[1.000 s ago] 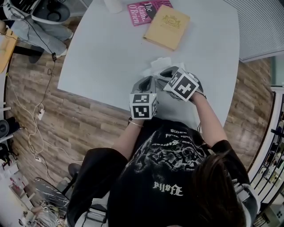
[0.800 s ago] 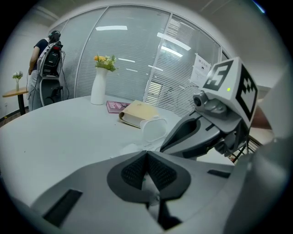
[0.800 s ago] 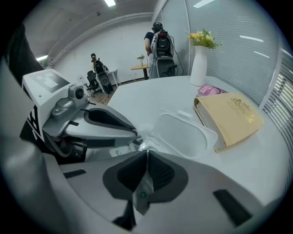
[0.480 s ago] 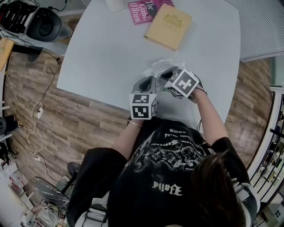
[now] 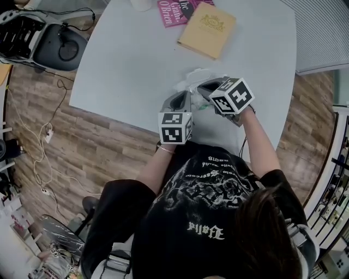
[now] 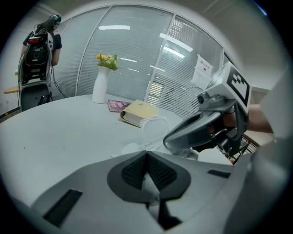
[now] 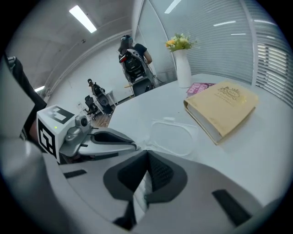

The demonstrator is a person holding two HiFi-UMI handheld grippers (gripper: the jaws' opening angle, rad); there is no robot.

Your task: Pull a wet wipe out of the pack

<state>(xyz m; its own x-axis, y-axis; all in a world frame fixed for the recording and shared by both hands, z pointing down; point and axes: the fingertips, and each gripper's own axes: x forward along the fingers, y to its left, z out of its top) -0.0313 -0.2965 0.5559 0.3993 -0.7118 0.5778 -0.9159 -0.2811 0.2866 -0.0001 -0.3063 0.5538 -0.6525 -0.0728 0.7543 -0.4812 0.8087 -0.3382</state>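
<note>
Head view shows tan book (image 5: 207,30) and pink book (image 5: 173,11) beyond wipe pack (image 5: 192,79).

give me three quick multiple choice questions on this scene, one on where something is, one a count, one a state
1. Where is the wipe pack?
A. on the floor
B. on the table, on the near side of the tan book
C. on a chair

2. How many books lie on the table?
A. one
B. two
C. four

3. How is the pack's lid?
A. flipped open
B. snapped shut
C. taped over

Answers:
1 B: the head view shows the pack on the tabletop, between the tan book and the table's near edge.
2 B: only the tan book and the pink book are there.
3 A: in the left gripper view the clear lid stands up off the pack.
</note>
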